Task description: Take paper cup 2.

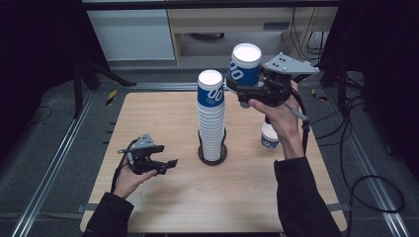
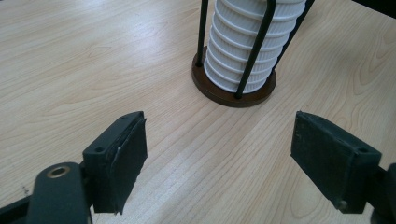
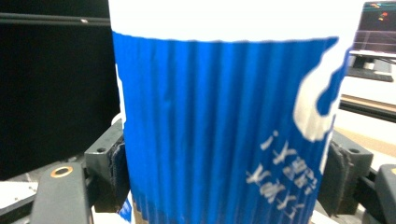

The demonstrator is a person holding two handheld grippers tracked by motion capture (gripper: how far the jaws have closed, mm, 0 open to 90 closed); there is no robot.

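A tall stack of ribbed paper cups [image 1: 211, 118] stands in a dark wire holder with a round base [image 1: 213, 157] at the table's middle; the top cup is blue and white. My right gripper [image 1: 243, 88] is raised to the right of the stack's top and is shut on a single blue-and-white cup [image 1: 244, 64], held upside down; that cup [image 3: 224, 121] sits between both jaws in the right gripper view. My left gripper [image 1: 167, 166] rests low at the table's left, open and empty. Its view looks at the stack's lower cups [image 2: 250, 46] and the base [image 2: 233, 95].
Another blue-and-white cup [image 1: 270, 137] stands upside down on the wooden table [image 1: 163, 123], right of the holder and partly behind the right hand. Metal rails and cables lie on the floor around the table; a cabinet stands beyond the far edge.
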